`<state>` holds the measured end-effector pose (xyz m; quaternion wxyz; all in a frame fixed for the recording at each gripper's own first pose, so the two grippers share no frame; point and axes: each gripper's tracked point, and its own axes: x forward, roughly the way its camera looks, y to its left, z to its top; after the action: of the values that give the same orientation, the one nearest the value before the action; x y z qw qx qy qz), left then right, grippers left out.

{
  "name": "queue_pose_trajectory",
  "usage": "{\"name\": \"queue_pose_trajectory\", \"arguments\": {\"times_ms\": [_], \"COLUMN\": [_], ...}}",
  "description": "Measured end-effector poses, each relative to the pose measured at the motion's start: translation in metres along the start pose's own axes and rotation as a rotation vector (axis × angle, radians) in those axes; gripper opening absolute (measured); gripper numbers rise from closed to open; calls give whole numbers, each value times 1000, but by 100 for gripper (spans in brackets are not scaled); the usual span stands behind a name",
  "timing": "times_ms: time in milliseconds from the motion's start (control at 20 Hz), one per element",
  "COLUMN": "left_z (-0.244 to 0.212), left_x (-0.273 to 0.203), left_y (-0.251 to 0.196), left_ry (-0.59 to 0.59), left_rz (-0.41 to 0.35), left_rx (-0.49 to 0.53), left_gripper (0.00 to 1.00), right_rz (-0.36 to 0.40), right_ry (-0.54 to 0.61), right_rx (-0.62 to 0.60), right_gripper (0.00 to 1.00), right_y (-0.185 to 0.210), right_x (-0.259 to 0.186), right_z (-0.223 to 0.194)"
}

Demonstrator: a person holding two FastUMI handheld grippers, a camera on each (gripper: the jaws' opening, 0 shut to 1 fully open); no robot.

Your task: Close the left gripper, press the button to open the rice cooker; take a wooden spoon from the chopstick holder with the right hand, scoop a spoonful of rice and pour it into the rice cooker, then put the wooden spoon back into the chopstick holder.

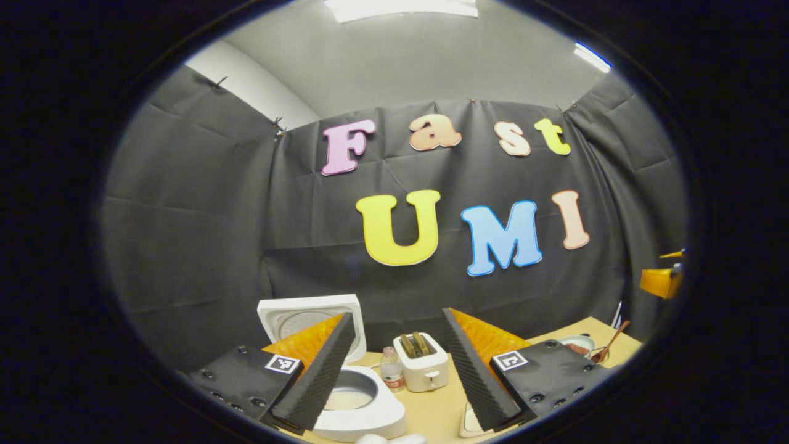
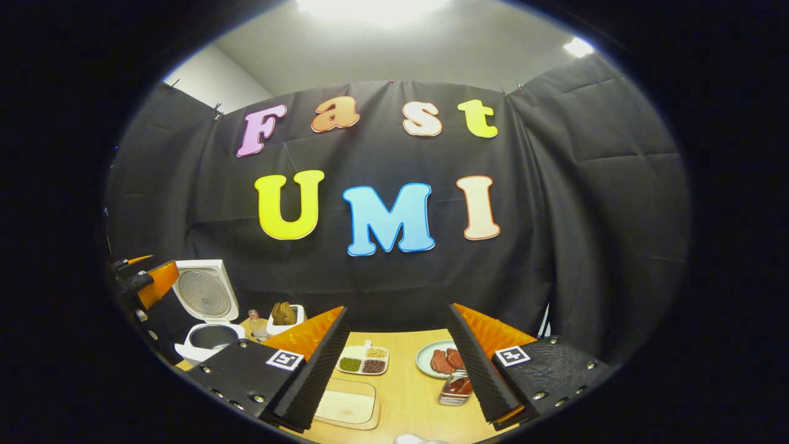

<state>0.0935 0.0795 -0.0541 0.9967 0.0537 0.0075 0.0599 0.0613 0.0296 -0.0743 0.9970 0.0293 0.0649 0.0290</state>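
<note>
The rice cooker [image 1: 357, 394] stands open; both grippers' jaws gape empty. The wooden spoon [image 1: 610, 342] leans upright, right of the toaster [image 1: 421, 364], nearer the right gripper [image 2: 394, 370].

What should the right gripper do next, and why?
Probably swing toward the wooden spoon and close on its handle. The rice cooker already stands with its lid up, and the right gripper has its fingers spread with nothing between them, so fetching the spoon seems the next step.
</note>
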Motion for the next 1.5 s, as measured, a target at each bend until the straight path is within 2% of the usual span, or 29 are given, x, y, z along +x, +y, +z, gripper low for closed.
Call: {"name": "queue_pose_trajectory", "arguments": {"times_ms": [200,250,450,600,850,1050,1250,1300,1500], "left_z": [9,12,42,46,0,-69,-126,-116,-123], "left_x": [24,35,97,152,240,295,318,327,323], "left_y": [14,24,79,118,188,226,234,235,229], "left_ry": [-6,-6,-56,-52,72,227,391,352,423], "left_rz": [2,22,121,170,280,355,365,360,352], "left_rx": [-15,-18,-6,-19,-97,-80,-94,-90,-104], "left_gripper": [97,95,99,99,98,96,96,96,98], "right_rz": [5,4,17,25,24,9,1,3,16], "right_ry": [41,50,87,109,158,208,229,229,226], "right_rx": [28,28,26,31,46,55,51,55,69], "right_gripper": [97,97,98,98,98,98,98,98,98], "right_y": [6,6,10,10,3,-8,-13,-12,-10], "right_x": [4,7,16,20,23,23,23,24,24], "right_z": [-5,-6,-10,-13,-25,-38,-43,-42,-41]}}
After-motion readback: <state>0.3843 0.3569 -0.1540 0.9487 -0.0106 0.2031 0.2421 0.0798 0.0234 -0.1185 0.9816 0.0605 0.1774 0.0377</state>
